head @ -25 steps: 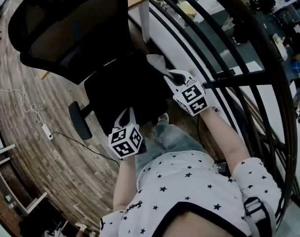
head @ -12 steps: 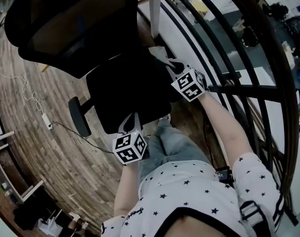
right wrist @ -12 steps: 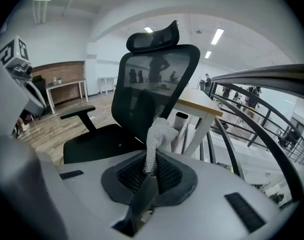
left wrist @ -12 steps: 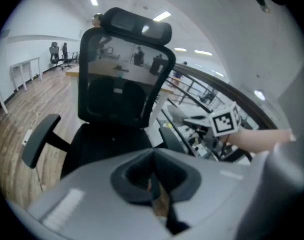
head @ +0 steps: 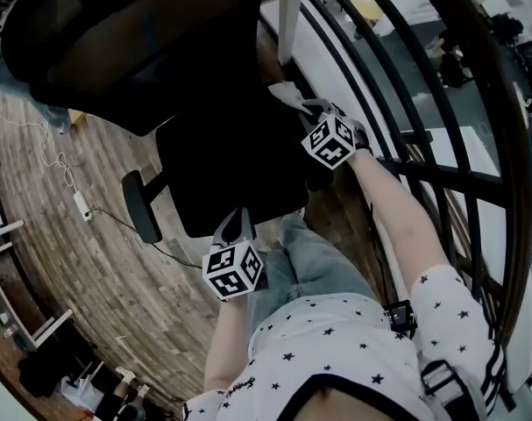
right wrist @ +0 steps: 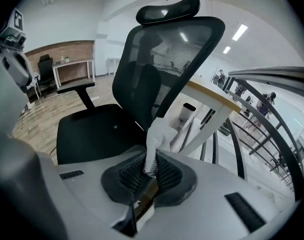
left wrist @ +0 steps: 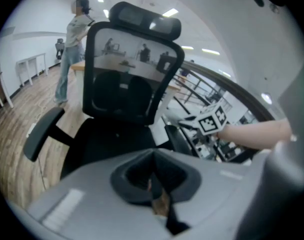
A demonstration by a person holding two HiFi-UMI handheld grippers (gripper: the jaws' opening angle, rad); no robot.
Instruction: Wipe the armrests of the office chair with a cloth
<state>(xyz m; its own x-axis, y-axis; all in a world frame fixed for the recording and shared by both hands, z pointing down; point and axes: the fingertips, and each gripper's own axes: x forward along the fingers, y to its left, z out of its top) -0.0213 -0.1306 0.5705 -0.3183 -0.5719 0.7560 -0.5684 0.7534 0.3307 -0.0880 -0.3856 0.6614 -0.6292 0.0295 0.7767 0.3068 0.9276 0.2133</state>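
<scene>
Right gripper point(right wrist: 150, 171) clenched on a pale mesh cloth point(right wrist: 157, 141), fabric sticking up out of the jaws toward 12 o'clock. In the head view, held at about 1 o'clock, right at the edge of the black office chair point(head: 222, 147), with the cloth bunched just past the tips. Seems to hang directly over the chair's near armrest point(left wrist: 173, 136); cloth contact hard to judge in the dark. Shows only black-and-white square codes on its marker cube point(head: 333, 139).

Left gripper point(left wrist: 154, 181) pressed shut, nothing between the jaws. Held at 6 o'clock in the head view, just off the seat's front edge, apart from the chair. Faces the mesh backrest and headrest.

Far armrest point(head: 141, 207) at 9 o'clock, untouched, well apart from both tools.

Wooden floor point(head: 99, 288) below, with a white cable and plug block point(head: 80, 204) at 9 o'clock. Dark railing point(head: 406, 77) sweeping from 12 to 4 o'clock. Wood-topped desk point(right wrist: 217, 96) behind the backrest at 2 o'clock in the right gripper view. Person standing point(left wrist: 74, 49) at 10 o'clock in the left gripper view.
</scene>
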